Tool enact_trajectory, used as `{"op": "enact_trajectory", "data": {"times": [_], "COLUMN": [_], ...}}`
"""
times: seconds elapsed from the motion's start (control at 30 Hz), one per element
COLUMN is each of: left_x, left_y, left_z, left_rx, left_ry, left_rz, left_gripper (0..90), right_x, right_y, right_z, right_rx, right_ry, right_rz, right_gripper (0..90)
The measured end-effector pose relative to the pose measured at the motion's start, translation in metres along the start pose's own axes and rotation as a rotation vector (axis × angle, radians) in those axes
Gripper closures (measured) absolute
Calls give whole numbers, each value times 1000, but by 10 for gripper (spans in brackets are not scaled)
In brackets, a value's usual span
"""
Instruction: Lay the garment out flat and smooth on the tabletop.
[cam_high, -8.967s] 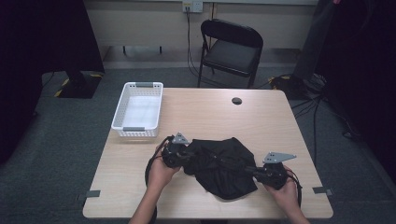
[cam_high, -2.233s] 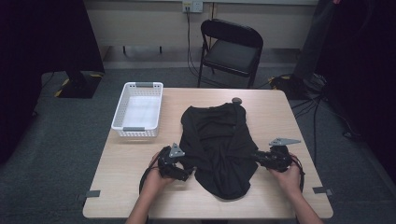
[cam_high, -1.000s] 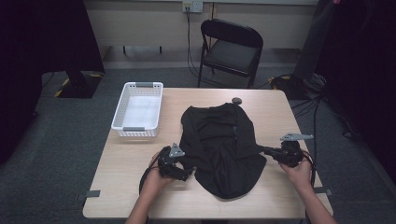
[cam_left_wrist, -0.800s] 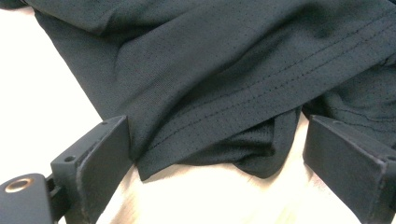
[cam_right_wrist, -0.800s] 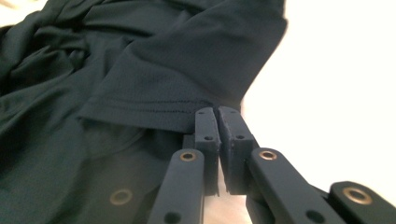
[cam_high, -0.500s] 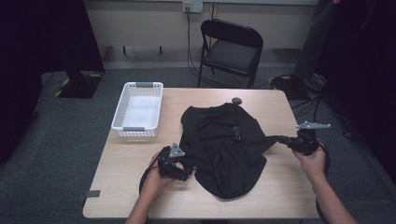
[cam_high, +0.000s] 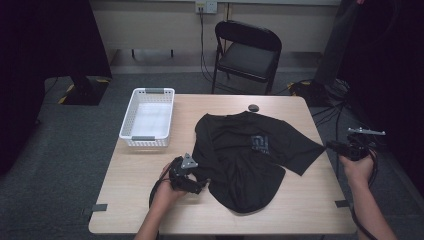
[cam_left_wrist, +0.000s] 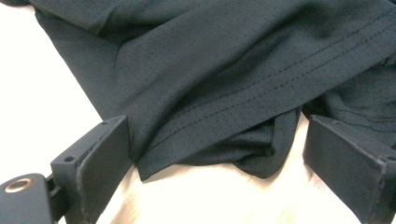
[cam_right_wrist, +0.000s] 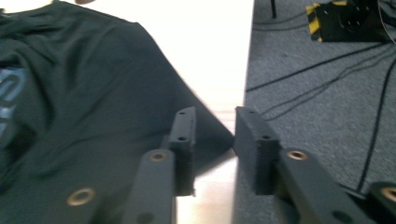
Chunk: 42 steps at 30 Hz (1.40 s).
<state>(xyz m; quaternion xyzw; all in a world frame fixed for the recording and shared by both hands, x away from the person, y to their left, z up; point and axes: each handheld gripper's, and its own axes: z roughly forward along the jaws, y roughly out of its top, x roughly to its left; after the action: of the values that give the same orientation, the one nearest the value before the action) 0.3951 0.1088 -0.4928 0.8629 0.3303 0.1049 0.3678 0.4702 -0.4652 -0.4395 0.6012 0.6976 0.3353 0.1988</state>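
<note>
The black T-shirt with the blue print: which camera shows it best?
The high view: the black T-shirt lies spread whole on the wooden table. The left gripper view gives a close-up of its stitched hem, the right gripper view one sleeve and part of the print.

High cam looks down; both gripper cams close on shirt.

— What's lying on the wooden table?
— A black T-shirt is sprawling across it, a white basket sitting at the left, and a small dark disc, perhaps a cap, is resting at the far edge.
</note>
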Motion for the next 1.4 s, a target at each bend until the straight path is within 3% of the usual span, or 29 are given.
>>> {"op": "enact_trajectory", "data": {"times": [0.1, 0.2, 0.23, 0.3, 0.33, 0.37, 0.4, 0.5, 0.67, 0.83, 0.87, 0.93, 0.97, 1.0, 1.03, 1.07, 1.13, 1.2, 1.23, 1.27, 1.3, 1.4], "left_x": [0, 0, 0, 0, 0, 0, 0, 0, 0, 0, -1, 0, 1, 3, 7, 10, 13, 19, 24, 24, 28, 31], "left_y": [0, 0, 0, 0, 0, 0, 0, 0, 0, -1, -1, -2, -3, -3, -4, -4, -5, -7, -10, -10, -13, -15], "left_z": [0, 0, 0, 0, 0, 0, 0, 0, 0, -1, -1, -4, -7, -11, -22, -27, -31, -37, -40, -40, -39, -38], "left_rx": [0, 0, 0, -1, 0, 0, 0, 0, 0, -3, -4, 9, 15, 3, -52, -68, -75, -79, -80, -80, -70, -61], "left_ry": [0, 0, 0, 0, 0, 0, 0, 0, 0, 12, 15, 20, 24, 29, 26, 33, 52, 93, 105, 105, 133, 133], "left_rz": [0, 0, 0, 0, 0, 1, 0, 0, 0, -18, -18, -23, -32, -44, -86, -106, -122, -173, -250, -250, -287, -306], "left_gripper": [75, 75, 75, 75, 75, 75, 75, 75, 75, 77, 82, 82, 82, 83, 84, 90, 102, 186, 242, 260, 266, 343], "right_x": [11, 40, 61, 82, 92, 102, 102, 126, 131, 127, 127, 127, 129, 129, 129, 130, 129, 130, 130, 130, 130, 129], "right_y": [-4, -16, -26, -36, -41, -45, -45, -62, -71, -74, -76, -77, -78, -78, -78, -78, -78, -78, -78, -78, -78, -78], "right_z": [-3, -5, -4, -1, 1, 3, 3, 7, 12, 11, 11, 11, 11, 11, 11, 11, 11, 11, 11, 11, 11, 11], "right_rx": [-19, -37, -22, -6, 3, 15, 15, 39, 90, 82, 77, 67, 71, 73, 73, 74, 73, 74, 74, 74, 74, 73], "right_ry": [30, 107, 145, 170, 160, 167, 167, 211, 208, 223, 223, 222, 211, 210, 211, 210, 211, 210, 210, 210, 210, 210], "right_rz": [-29, -84, -111, -154, -179, -198, -198, -266, -304, -300, -329, -330, -357, -362, -361, -361, -361, -361, -361, -361, -361, -361], "right_gripper": [627, 546, 460, 303, 206, 171, 171, 109, 92, 90, 87, 82, 79, 76, 76, 76, 77, 77, 77, 77, 77, 77]}}
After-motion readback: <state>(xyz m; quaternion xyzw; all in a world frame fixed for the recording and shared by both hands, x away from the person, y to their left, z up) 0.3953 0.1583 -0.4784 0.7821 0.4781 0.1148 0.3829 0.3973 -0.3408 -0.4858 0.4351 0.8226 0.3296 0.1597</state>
